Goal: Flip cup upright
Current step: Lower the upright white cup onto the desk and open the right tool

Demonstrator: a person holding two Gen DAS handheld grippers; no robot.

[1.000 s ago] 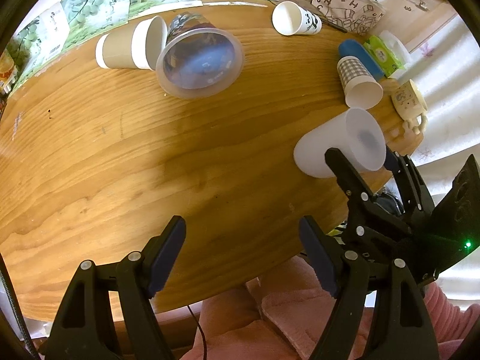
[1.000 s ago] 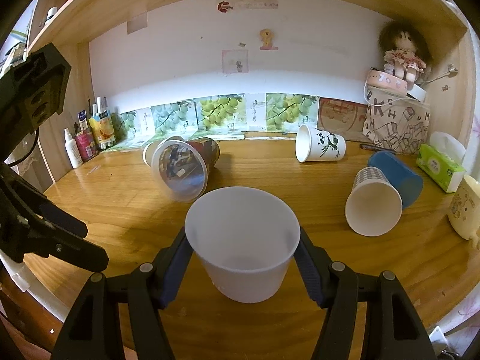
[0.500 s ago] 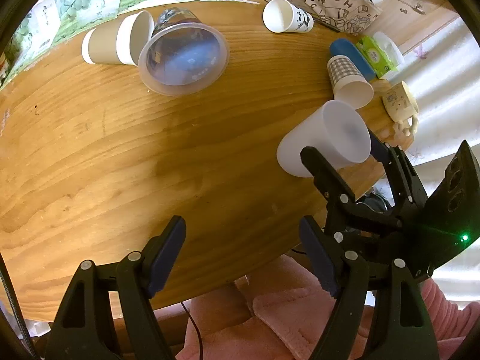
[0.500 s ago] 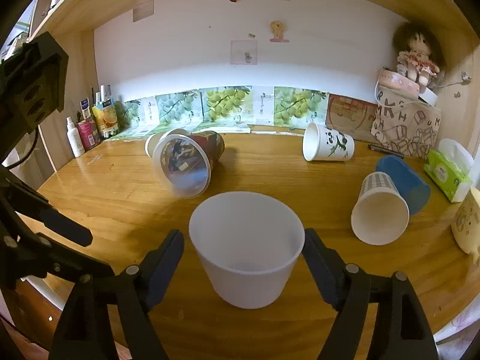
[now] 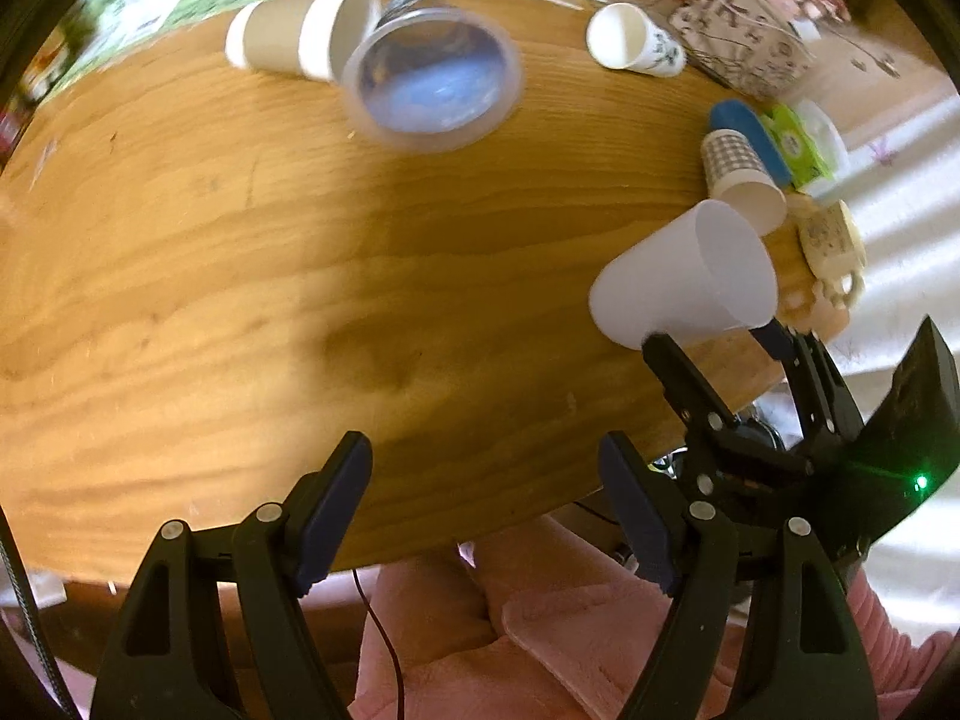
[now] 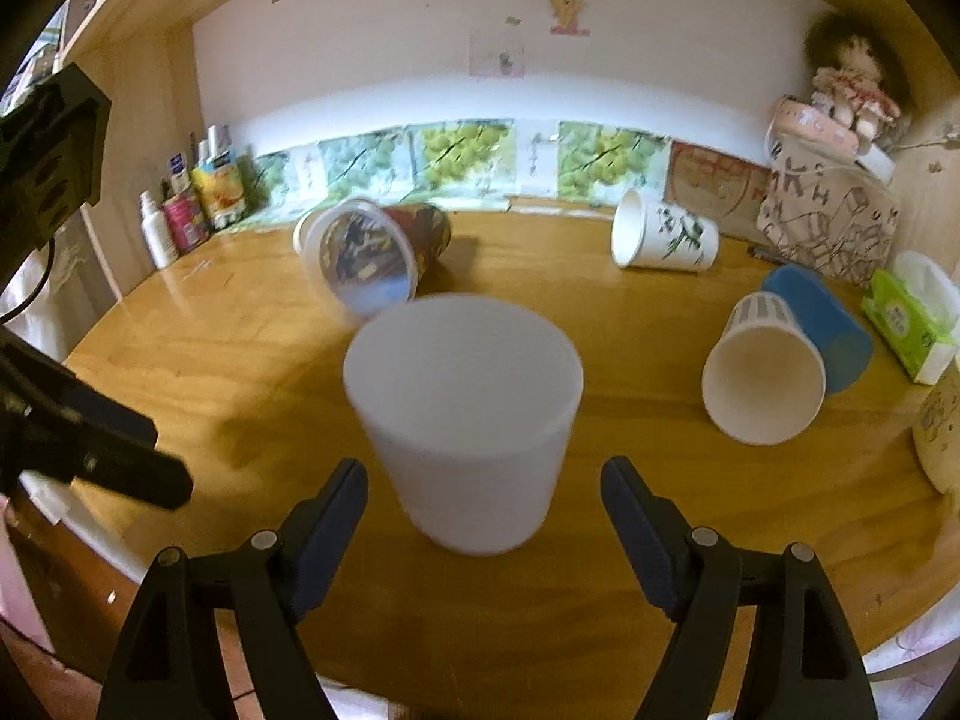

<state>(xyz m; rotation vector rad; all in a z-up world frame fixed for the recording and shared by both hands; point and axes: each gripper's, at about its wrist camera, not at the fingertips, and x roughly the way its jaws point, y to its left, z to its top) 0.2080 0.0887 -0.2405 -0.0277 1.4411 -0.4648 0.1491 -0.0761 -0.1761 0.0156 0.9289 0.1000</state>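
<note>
White cup (image 6: 465, 420) stands upright, mouth up, between the right gripper's (image 6: 483, 516) released fingers; left gripper (image 5: 486, 504) spread, empty.

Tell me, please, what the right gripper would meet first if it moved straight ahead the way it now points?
Most likely the white plastic cup, standing upright on the wooden table just ahead of the open right gripper, roughly centred between its fingers.

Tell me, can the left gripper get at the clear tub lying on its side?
Probably yes. The left gripper is open and holds nothing, and only bare table lies between it and the clear tub. The paper cup touching the tub's far side may crowd a grasp.
</note>
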